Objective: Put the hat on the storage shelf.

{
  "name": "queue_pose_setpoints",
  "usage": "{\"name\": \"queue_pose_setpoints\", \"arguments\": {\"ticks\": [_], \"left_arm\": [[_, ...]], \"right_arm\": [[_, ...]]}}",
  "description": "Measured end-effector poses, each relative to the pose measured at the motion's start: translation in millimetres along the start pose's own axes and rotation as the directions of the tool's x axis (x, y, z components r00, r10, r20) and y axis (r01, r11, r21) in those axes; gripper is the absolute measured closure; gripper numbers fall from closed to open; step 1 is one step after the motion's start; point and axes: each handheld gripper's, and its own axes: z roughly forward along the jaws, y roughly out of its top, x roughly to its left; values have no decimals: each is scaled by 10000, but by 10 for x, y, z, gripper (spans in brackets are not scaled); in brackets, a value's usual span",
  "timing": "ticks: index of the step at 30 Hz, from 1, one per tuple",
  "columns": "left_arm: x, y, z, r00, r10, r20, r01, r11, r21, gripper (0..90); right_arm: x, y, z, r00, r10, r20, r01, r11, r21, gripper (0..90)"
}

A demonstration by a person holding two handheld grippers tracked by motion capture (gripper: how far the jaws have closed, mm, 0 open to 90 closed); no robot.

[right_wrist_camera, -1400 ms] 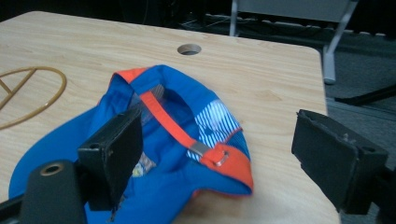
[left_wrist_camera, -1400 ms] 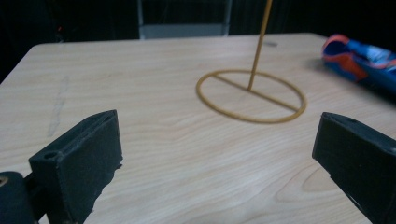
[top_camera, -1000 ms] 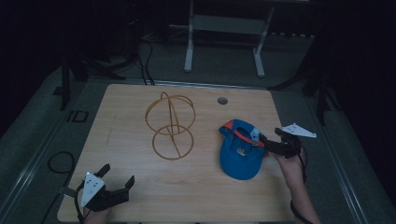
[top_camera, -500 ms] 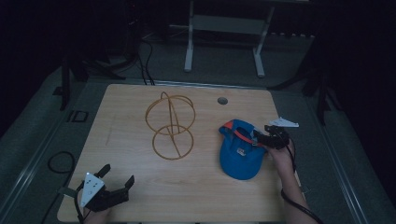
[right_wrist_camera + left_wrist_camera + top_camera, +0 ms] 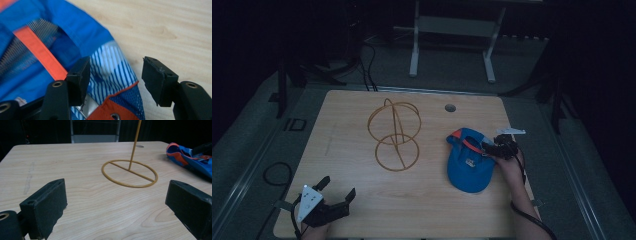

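Wire stand (image 5: pixel 130 171) top cut off

cap (image 5: pixel 469 167) right of wire stand (image 5: pixel 396 135), both on table (image 5: pixel 427 200)

Beyond your tongs, past the wooden table (image 5: pixel 362 200), a white metal stand (image 5: pixel 452 30) sits on dim grey floor (image 5: pixel 257 145).

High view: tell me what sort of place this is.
Probably a dim lab or recording workspace, not a home. A bare wooden table stands on grey floor with loose cables and a metal stand behind. A blue cap and a wire frame lie out for handheld tongs.
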Motion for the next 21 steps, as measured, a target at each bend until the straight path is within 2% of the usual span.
{"name": "queue_pose_setpoints", "arguments": {"ticks": [2,8,10,11,15,17,21], "left_arm": [[2,-2,0,10000,-18,3,18,10000,-6,40],[1,1,3,10000,-53,20,53,10000,-69,40],[1,1,3,10000,-53,20,53,10000,-69,40],[-10,5,6,10000,-20,26,20,10000,-74,40],[-9,-4,8,9999,-83,71,83,10000,-35,40],[-7,-6,7,10000,-80,45,80,10000,-12,40],[-2,-7,8,9999,-124,61,124,9999,15,40]], "right_arm": [[9,-41,47,9999,-131,48,130,9997,219,428],[4,-76,76,10000,-36,-55,37,9994,349,525],[6,-76,76,10000,-24,-87,27,9994,359,525],[18,-81,76,9998,0,-187,7,9994,357,605],[44,-82,75,9991,-150,-396,165,9992,363,703],[68,-71,76,9984,-325,-468,344,9985,420,785],[120,-57,75,9973,-635,-367,653,9965,512,839]]}}
